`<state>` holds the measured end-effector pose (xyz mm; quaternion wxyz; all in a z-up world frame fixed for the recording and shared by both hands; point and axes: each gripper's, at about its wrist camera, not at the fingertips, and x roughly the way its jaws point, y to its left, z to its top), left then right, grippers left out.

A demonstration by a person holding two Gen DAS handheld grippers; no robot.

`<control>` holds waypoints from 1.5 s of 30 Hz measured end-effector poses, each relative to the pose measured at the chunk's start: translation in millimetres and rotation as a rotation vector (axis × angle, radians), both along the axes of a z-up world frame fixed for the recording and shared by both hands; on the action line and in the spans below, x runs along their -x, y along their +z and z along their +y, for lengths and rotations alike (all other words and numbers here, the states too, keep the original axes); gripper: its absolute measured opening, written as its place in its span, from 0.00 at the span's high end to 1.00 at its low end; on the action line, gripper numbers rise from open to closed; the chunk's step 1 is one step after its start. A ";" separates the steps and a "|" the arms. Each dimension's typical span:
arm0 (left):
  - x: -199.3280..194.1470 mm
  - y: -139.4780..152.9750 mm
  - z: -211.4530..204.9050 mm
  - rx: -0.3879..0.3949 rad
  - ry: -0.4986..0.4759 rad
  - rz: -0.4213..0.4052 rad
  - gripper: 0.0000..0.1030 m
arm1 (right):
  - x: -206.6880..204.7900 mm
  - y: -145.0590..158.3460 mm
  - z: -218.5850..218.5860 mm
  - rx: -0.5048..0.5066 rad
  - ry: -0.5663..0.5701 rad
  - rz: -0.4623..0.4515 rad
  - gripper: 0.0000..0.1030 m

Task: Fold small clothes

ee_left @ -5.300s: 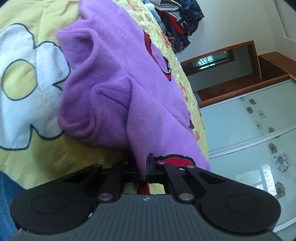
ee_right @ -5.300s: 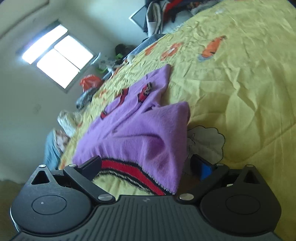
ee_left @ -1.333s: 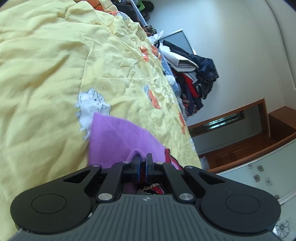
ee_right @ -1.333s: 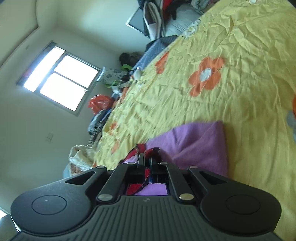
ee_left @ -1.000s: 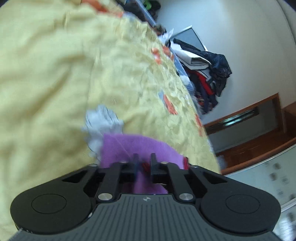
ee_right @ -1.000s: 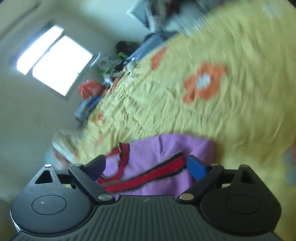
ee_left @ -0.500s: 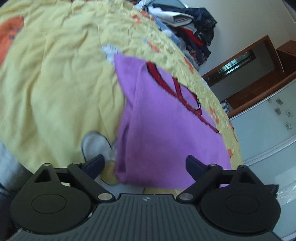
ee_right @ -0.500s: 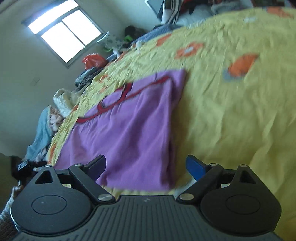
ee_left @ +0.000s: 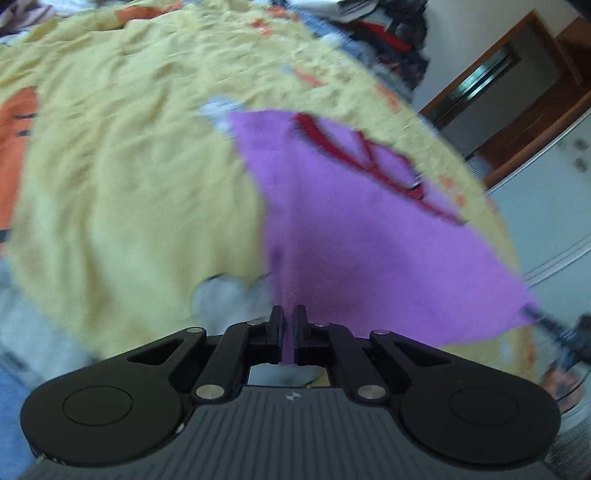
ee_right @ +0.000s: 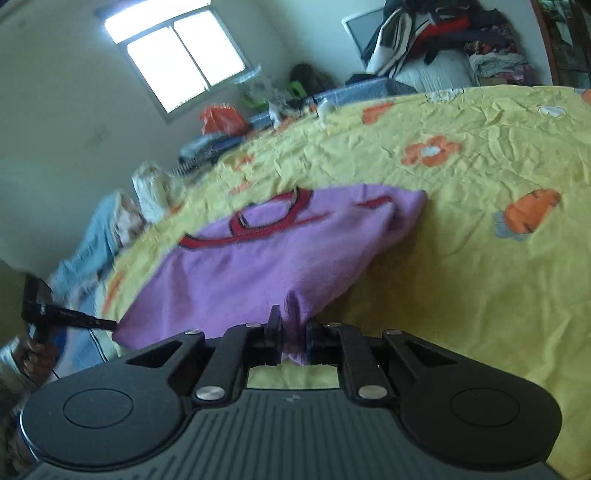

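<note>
A purple knitted garment (ee_left: 354, 236) with red trim lies spread on the yellow flowered bedspread (ee_left: 122, 166) of a bed, close to the bed's near edge. The left tongs (ee_left: 289, 321) are pinched shut on a fold of its near hem, the purple cloth rising as a thin strip between the two black fingers. In the left wrist view the garment fans out from that pinch toward the far side, its red-edged neckline lying away from the near edge; the picture is blurred, so finer detail of the knit is lost.

The right tongs (ee_right: 291, 330) are likewise closed on the purple knitted garment (ee_right: 266, 266), gripping a bunched bit of its near edge at the corner nearer the bed's middle. From this side the left tongs (ee_right: 107, 325) show as a thin black tip touching the garment's other near corner, with a hand (ee_right: 35, 356) on the handle behind it. The cloth between the two pinched corners lifts slightly off the yellow flowered bedspread (ee_right: 480, 258).

Past the bed's far edge stand a pile of clothes (ee_right: 436, 33) and a bright window (ee_right: 177, 55).
</note>
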<state>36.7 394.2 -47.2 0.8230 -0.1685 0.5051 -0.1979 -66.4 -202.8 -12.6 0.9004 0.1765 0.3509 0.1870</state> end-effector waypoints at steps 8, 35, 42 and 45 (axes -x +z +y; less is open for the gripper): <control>26.8 15.1 15.8 -0.063 0.004 -0.084 0.97 | -2.6 -33.7 -15.2 0.083 -0.070 0.133 0.46; 1.1 11.1 -102.7 -0.384 0.135 -0.313 0.12 | -91.6 -3.3 68.5 0.319 -0.079 -0.070 0.16; -99.4 13.8 -182.1 -0.323 -0.017 -0.366 0.08 | -178.0 -36.5 91.3 0.328 -0.060 0.025 0.75; -133.0 -22.7 -197.2 -0.445 -0.018 -0.318 0.00 | -188.7 -43.0 92.7 0.459 -0.085 0.018 0.78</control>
